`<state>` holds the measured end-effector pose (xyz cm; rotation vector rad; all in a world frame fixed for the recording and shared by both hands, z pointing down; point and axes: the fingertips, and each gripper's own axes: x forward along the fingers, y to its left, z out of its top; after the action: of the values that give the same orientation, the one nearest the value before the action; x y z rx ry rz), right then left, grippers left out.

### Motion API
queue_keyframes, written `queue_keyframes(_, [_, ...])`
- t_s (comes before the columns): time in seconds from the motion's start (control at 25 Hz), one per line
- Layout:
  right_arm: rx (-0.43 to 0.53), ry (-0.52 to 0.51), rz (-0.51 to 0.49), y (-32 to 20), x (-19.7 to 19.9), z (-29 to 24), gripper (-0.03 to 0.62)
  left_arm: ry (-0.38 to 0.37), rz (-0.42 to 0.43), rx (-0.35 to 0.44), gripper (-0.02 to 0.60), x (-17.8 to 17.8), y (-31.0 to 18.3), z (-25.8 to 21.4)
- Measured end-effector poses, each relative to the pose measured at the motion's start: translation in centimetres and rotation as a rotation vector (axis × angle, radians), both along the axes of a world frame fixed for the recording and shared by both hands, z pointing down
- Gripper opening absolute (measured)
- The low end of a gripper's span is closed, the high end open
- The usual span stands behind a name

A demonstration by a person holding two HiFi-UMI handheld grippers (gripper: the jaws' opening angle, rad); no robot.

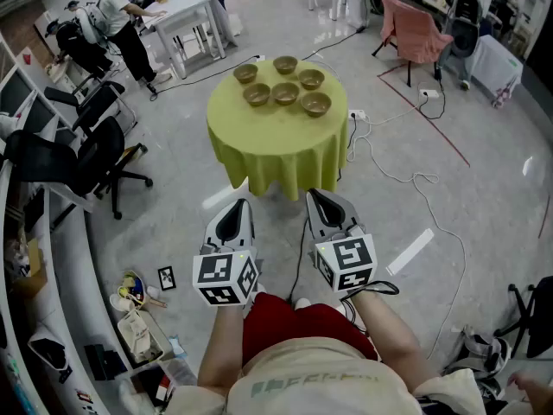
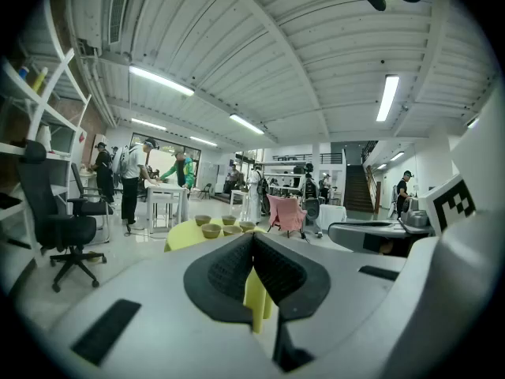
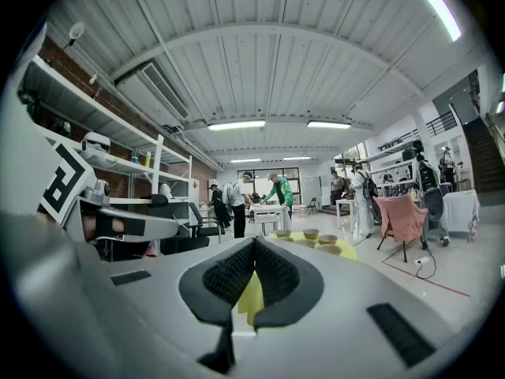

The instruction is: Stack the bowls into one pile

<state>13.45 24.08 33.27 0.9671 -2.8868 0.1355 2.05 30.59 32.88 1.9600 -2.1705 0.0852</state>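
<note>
The left gripper (image 1: 234,207) and right gripper (image 1: 320,201) sit side by side close to the person, each with its jaws pressed together on nothing. Well ahead, a round table (image 1: 276,141) under a yellow-green cloth carries six bowls (image 1: 285,92), all standing singly. Beyond it, people (image 1: 117,15) stand at a white table (image 1: 186,14).

Matt cloth tablecloth (image 1: 278,150), glossy floor (image 1: 501,232)

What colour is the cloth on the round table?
The cloth is plain yellow-green, clearest in the head view.
</note>
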Motion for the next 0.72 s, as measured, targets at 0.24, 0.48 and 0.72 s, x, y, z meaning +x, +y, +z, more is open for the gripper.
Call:
queue_keyframes(0.24, [-0.011, -0.045, -0.014, 0.0, 0.9, -0.5, 0.035, 0.002, -0.013, 0.018, 0.023, 0.8, 0.2, -0.5])
queue_keyframes(0.48, [-0.036, -0.055, -0.019, -0.1, 0.5, -0.3, 0.037, -0.006, -0.014, 0.018, 0.023, 0.4, 0.0, -0.6])
queue_keyframes(0.72, [-0.042, -0.049, 0.008, -1.7, 0.3, -0.2, 0.037, -0.019, -0.009, 0.024, 0.023, -0.7, -1.5, -0.6])
